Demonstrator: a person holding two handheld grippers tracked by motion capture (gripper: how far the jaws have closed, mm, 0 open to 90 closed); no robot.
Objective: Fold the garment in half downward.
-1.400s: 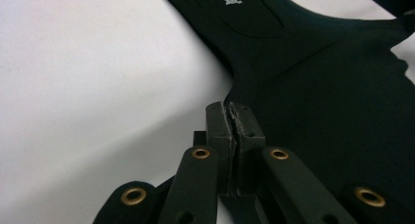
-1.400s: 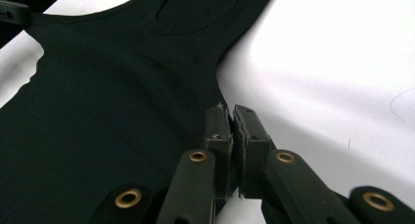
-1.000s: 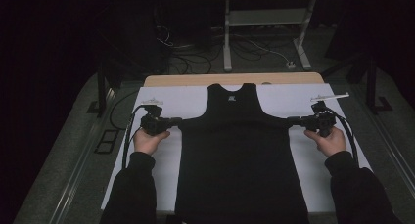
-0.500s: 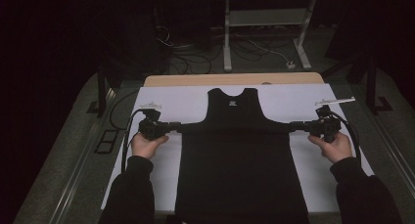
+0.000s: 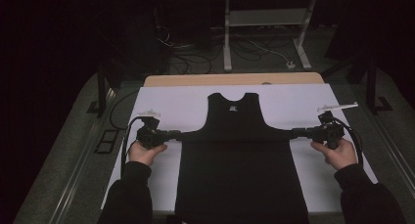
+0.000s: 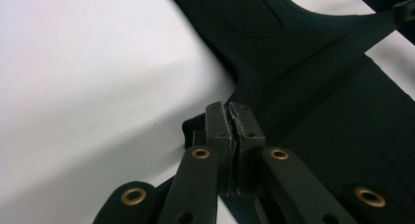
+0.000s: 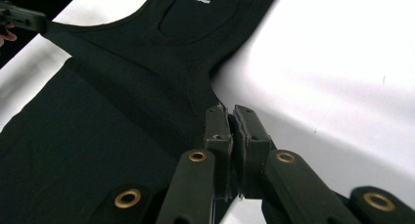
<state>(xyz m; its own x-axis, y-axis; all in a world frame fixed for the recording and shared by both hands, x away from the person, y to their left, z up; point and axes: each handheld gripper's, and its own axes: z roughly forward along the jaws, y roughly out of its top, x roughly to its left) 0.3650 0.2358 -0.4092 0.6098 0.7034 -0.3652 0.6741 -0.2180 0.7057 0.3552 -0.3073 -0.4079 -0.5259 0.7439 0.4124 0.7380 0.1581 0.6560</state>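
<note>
While both hands pull outward: black vest [image 5: 240, 155] stretched flat on white sheet [image 5: 171, 104]
Left gripper [image 5: 177, 133]: clamped on vest's left edge
Right gripper [image 5: 296, 132]: clamped, seemingly on right edge

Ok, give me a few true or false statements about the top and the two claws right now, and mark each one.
1. Both claws are shut on the black tank top. True: the left claw and right claw each pinch a side corner under an armhole.
2. The top is crumpled in a heap. False: it lies flat, pulled taut sideways between the claws.
3. The top lies on a white sheet. True.
4. The neckline points toward the person. False: it points away, toward the table's far edge.
5. The left claw hangs open above the sheet. False: its jaws are closed on fabric.
</note>
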